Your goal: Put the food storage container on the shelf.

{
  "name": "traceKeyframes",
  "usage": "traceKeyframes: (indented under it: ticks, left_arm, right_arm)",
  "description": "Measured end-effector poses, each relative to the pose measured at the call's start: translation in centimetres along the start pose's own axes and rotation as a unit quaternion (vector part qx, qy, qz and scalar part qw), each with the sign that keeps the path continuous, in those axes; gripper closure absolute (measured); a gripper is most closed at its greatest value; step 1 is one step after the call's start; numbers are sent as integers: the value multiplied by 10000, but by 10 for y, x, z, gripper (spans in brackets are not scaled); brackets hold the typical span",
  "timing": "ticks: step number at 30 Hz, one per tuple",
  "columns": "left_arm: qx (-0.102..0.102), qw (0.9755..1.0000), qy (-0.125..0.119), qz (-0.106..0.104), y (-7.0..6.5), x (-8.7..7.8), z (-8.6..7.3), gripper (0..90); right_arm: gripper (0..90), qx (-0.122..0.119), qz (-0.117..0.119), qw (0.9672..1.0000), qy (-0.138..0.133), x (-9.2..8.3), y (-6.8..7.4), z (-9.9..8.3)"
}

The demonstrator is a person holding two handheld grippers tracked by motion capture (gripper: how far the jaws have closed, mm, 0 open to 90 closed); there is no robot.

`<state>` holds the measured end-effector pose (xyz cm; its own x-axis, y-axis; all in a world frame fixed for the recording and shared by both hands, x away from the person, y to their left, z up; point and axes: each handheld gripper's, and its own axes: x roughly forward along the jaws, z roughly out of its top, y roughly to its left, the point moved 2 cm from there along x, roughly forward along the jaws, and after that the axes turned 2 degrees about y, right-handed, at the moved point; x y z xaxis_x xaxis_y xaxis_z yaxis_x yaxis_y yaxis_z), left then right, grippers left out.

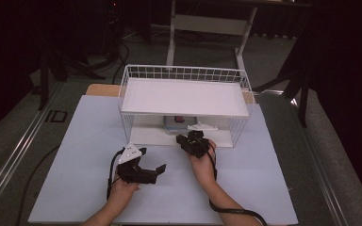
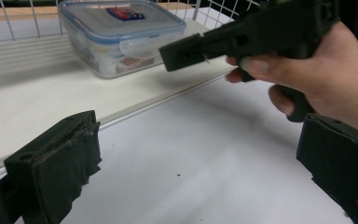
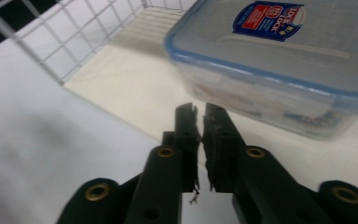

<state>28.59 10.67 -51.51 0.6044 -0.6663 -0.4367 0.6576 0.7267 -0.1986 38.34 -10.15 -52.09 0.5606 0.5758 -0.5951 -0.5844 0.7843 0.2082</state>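
Pointing at the wire rack (image 1: 185, 74), your right gripper (image 1: 194, 141) hovers just in front of its lower shelf, the jaws almost together with only a thin slit between the pads and nothing held in it. No earlier look is at hand, so read that slit simply as a near-closed pair. The clear food container (image 3: 279, 60) with the blue-edged lid sits on that lower shelf, towards the middle and a little behind the front edge; in the right gripper view it lies just beyond the jaw tips, not touched by them (a red and blue label marks its lid). Your left gripper (image 1: 143, 172) rests lower and to the left over the white table (image 1: 75, 179), well apart from the container, its jaws spread wide and empty. In the left gripper view, your right hand (image 2: 321, 79) shows to the right of the container (image 2: 121, 35).
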Motion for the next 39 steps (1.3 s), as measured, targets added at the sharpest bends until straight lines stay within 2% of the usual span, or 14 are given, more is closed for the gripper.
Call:
traceKeyframes:
  ticks: [4, 6, 8, 10, 12, 14, 15, 16, 21, 23, 26, 30, 34, 39]
  left_arm:
    - [89, 9999, -117, -56, -2, -5, 9, 4]
    - [67, 9995, -214, -219, -3, -7, 13, 4]
    - [169, 9990, -159, -375, -4, -8, 16, 4]
    - [298, 9988, -162, -355, -6, -9, 17, 4]
    - [345, 9985, -140, -391, -8, -10, 17, 4]
    - [383, 9986, -86, -366, -8, -10, 17, 4]
    - [393, 9985, -72, -374, -8, -10, 17, 4]
    - [423, 9984, -61, -374, -9, -11, 17, 4]
    - [670, 9969, 72, -416, -14, -17, 15, 4]
    - [648, 9961, 140, -577, -15, -18, 15, 4]
    - [645, 9955, 170, -667, -16, -20, 13, 4]
    - [617, 9956, 203, -680, -14, -25, 11, 4]
    - [590, 9959, 117, -678, -11, -32, 9, 4]
    - [557, 9963, 119, -644, -6, -39, 5, 4]
  right_arm:
    - [725, -140, 67, 9999, -43, -16, 2, -4]
    - [635, -173, 99, 9998, -90, -24, 3, -6]
    - [539, -301, 74, 9994, -177, -33, 5, -9]
    - [466, -388, 106, 9989, -224, -40, 7, -13]
    - [437, -449, 87, 9987, -215, -43, 9, -16]
    - [292, -578, 98, 9980, -253, -52, 13, -22]
    - [194, -631, 191, 9975, -237, -54, 14, -23]
    - [141, -669, 236, 9972, -215, -56, 15, -25]
    - [141, -817, 291, 9961, -134, -67, 17, -35]
    - [141, -721, 313, 9967, -218, -72, 16, -38]
    - [143, -654, 336, 9969, -279, -78, 14, -41]
    - [146, -697, 321, 9966, -308, -84, 11, -44]
    - [165, -718, 490, 9954, -400, -98, 4, -48]
    - [165, -768, 510, 9947, -464, -111, -4, -51]
